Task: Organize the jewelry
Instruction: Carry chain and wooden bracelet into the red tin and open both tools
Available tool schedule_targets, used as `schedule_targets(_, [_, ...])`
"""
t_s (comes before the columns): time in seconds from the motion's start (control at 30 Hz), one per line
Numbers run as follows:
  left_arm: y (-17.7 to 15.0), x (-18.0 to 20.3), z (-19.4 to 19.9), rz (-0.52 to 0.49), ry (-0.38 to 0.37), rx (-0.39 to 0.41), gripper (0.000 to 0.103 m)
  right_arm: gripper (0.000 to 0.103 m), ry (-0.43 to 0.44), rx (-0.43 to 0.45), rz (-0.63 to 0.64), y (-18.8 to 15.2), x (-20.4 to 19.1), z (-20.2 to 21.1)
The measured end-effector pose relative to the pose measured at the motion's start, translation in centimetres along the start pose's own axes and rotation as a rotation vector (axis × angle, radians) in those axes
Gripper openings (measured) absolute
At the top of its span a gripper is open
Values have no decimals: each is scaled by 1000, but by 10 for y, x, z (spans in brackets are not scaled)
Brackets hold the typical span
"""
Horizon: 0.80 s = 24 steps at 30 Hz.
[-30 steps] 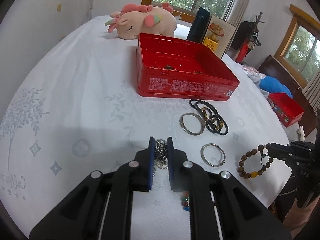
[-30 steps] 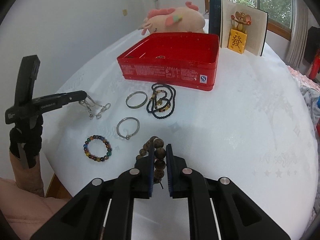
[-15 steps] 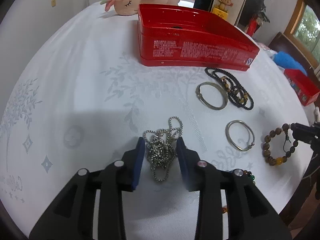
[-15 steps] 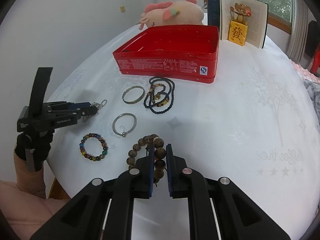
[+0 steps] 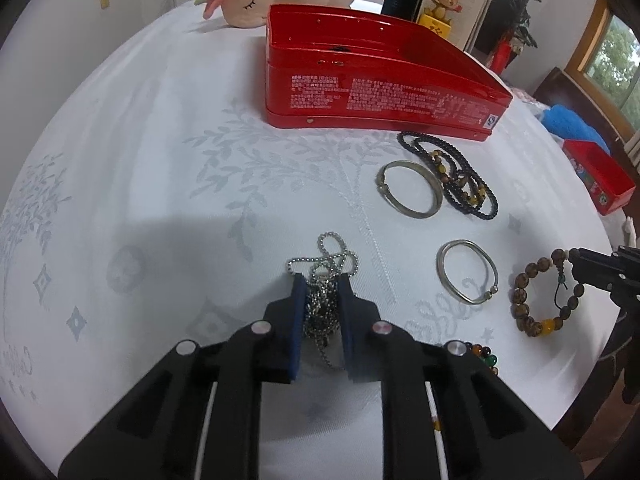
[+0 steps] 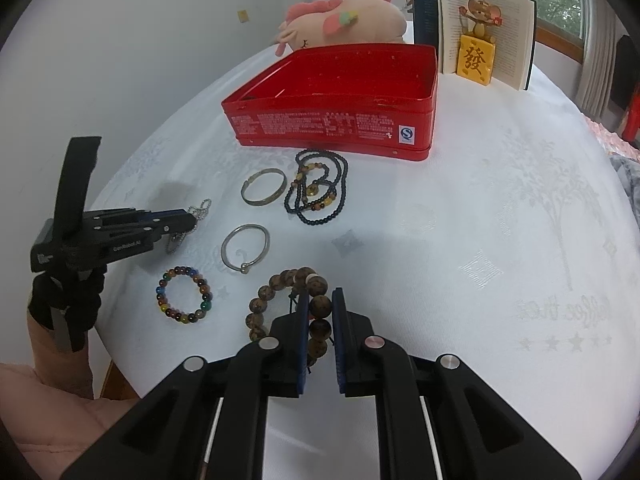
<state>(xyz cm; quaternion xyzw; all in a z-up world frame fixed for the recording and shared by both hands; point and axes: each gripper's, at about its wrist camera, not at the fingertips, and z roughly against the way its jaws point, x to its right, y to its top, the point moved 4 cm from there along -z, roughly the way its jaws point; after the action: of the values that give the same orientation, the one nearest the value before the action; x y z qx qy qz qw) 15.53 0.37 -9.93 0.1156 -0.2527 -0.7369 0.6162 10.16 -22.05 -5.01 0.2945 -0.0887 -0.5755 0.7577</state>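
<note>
White tablecloth (image 5: 140, 152), silver chain (image 5: 324, 300) bunched between closing left tool (image 5: 322, 316) pads

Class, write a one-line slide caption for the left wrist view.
Left gripper closing its fingers on a silver ball chain, red tin behind.

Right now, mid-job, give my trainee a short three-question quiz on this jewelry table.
1. True or false: the red tin stands open.
2. What lies between the left gripper fingers as they close? A) silver chain B) metal bangle C) black bead necklace
3. The right gripper is shut on the ____.

Key: 1 true; 2 A; 3 wooden bead bracelet.
</note>
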Motion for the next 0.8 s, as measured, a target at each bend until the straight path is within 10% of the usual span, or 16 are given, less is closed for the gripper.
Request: schedule_targets(0.8, [63, -5, 100, 61, -104, 260, 14, 11, 34, 100, -3, 45, 7, 27])
